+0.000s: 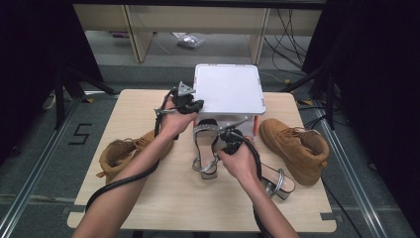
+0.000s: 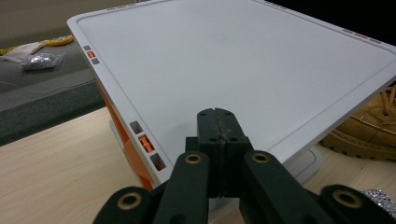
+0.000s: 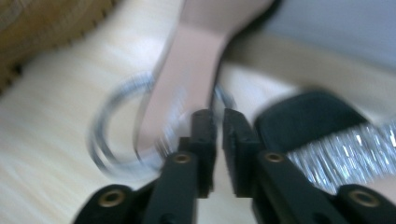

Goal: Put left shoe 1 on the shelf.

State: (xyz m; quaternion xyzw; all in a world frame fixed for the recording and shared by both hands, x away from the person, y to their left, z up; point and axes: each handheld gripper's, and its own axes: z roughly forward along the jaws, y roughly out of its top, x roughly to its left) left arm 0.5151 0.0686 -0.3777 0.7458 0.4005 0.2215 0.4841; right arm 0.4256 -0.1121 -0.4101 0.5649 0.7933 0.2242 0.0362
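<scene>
A white box (image 1: 228, 91) stands at the table's far middle. Its flat white lid (image 2: 243, 65) is tilted, with an orange side showing under it. My left gripper (image 1: 197, 105) is at the lid's near left edge, its jaws (image 2: 218, 115) shut together and lying over the rim with nothing between them. A strappy sandal (image 1: 205, 148) with a glittery band lies in front of the box. My right gripper (image 1: 229, 135) hovers by its right side. In the blurred right gripper view its jaws (image 3: 219, 116) stand almost together above the sandal's insole (image 3: 187, 60), and I see nothing between them.
A tan boot (image 1: 124, 153) lies at the left and another tan boot (image 1: 297, 146) at the right. A second sandal (image 1: 277, 181) lies near the right forearm. The near part of the wooden table (image 1: 188, 203) is bare. Black stands and cables surround the table.
</scene>
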